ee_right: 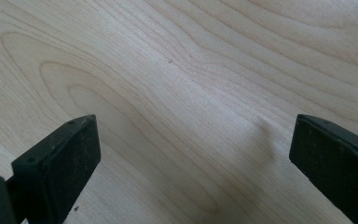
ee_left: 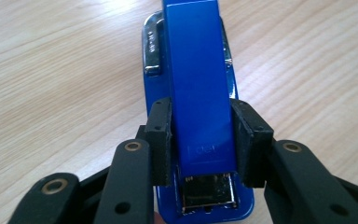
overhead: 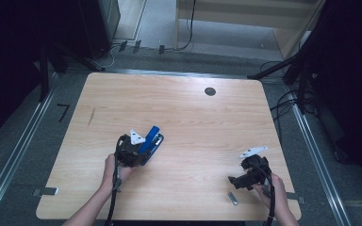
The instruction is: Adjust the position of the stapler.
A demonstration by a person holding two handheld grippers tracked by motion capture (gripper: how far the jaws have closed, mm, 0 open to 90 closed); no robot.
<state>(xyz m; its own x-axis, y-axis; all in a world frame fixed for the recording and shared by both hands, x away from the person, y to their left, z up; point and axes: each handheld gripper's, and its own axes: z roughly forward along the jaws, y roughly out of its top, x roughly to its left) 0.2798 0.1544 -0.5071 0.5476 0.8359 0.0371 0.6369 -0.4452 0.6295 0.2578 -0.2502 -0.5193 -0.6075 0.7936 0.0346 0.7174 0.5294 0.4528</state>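
On table (overhead: 188, 117): one blue stapler (ee_left: 199, 84), two grippers.

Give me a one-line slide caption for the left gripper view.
Left gripper clamps a blue stapler's raised top arm between its pads, above the wooden table.

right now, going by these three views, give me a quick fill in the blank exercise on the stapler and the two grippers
1. The left gripper has its pads closed on the sides of a stapler whose colour is ____.
2. The right gripper has jaws that stand ____, with bare wood between them.
3. In the high view, a small silvery strip of staples lies on the ____ near the right gripper.

Missing words: blue; open; table
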